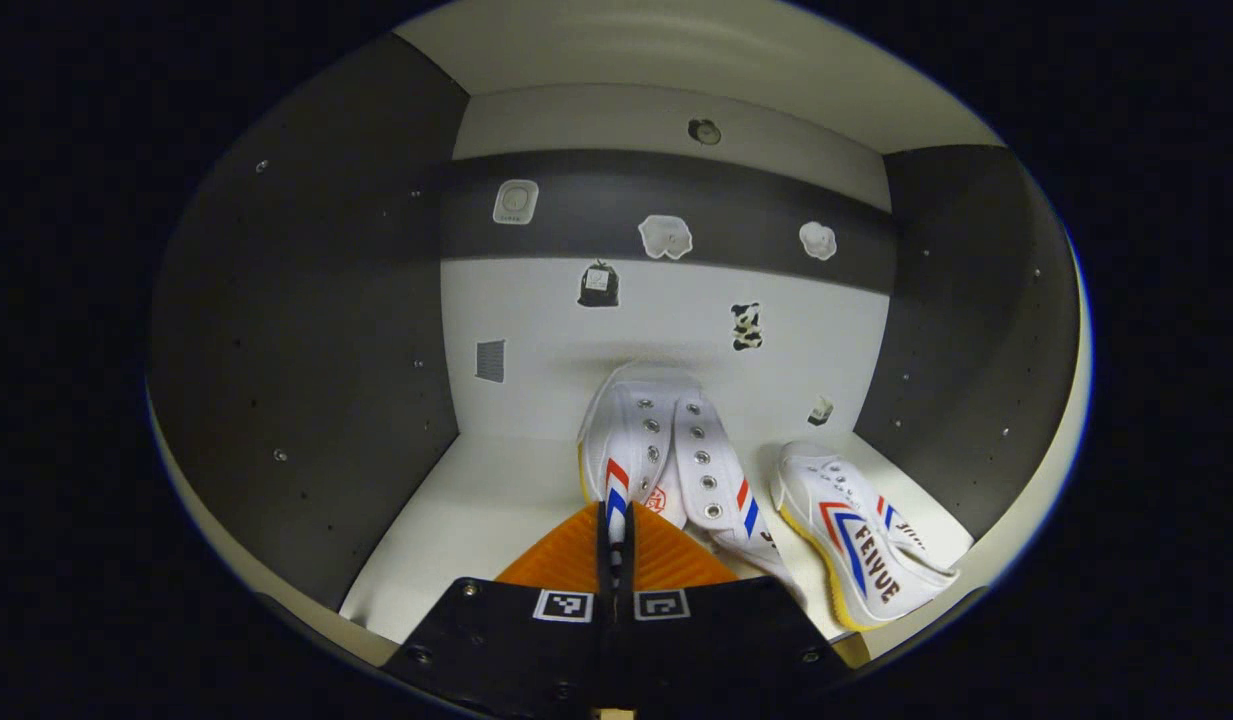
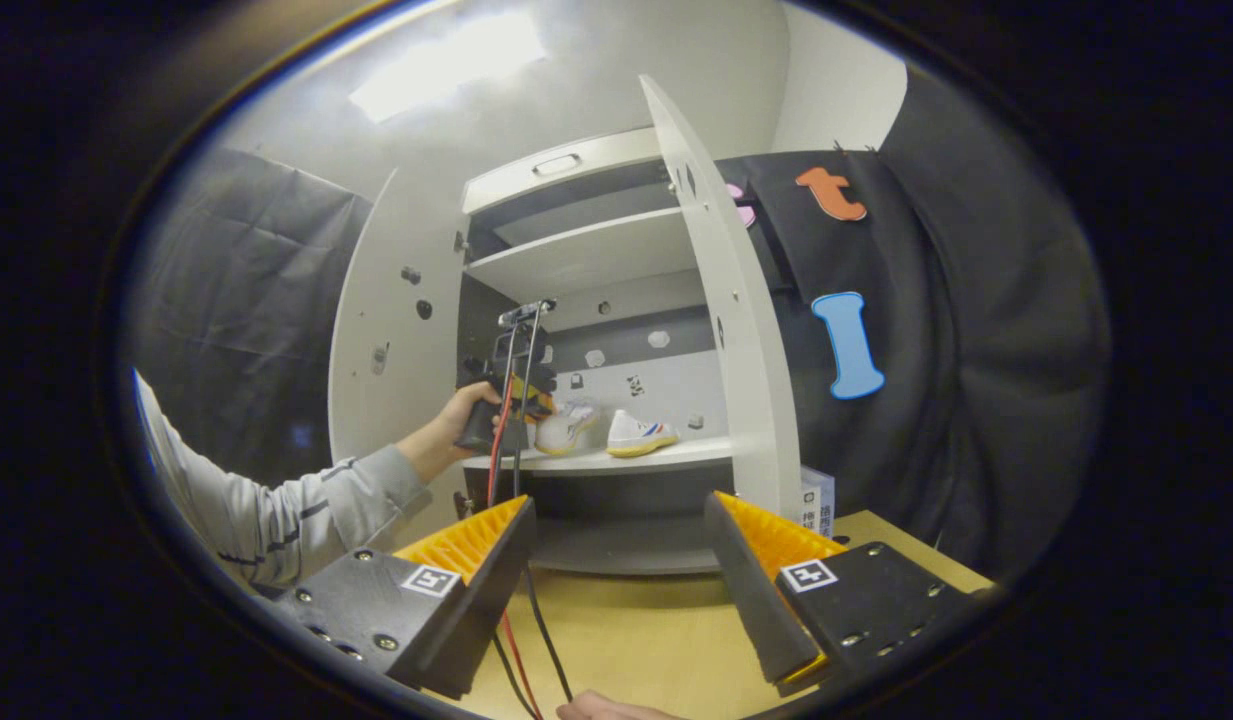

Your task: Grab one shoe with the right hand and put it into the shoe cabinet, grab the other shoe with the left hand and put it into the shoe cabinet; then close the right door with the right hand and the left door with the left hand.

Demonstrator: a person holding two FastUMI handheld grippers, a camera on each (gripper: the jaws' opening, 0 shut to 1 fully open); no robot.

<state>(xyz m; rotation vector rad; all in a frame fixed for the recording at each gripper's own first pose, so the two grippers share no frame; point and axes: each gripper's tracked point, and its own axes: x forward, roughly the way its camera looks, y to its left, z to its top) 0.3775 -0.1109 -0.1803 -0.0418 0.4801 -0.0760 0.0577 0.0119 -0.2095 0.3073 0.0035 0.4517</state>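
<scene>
In the left gripper view, my left gripper (image 1: 616,530) is inside the shoe cabinet, shut on the side edge of a white shoe (image 1: 666,450) with red and blue stripes, toe pointing at the back wall. The second white shoe (image 1: 856,540) lies on the same shelf (image 1: 456,510) to the right. In the right gripper view, my right gripper (image 2: 621,510) hangs open over the wooden table (image 2: 626,620), holding nothing. Farther off, a hand holds the left gripper (image 2: 516,385) at the shelf (image 2: 676,456), with the held shoe (image 2: 566,425) beside the other shoe (image 2: 638,435).
Both cabinet doors stand open: the left door (image 2: 391,330) and the right door (image 2: 726,320). A grey sleeve (image 2: 306,500) reaches in from the left. Cables (image 2: 506,640) trail across the table. A small box (image 2: 818,500) stands by the right door's foot.
</scene>
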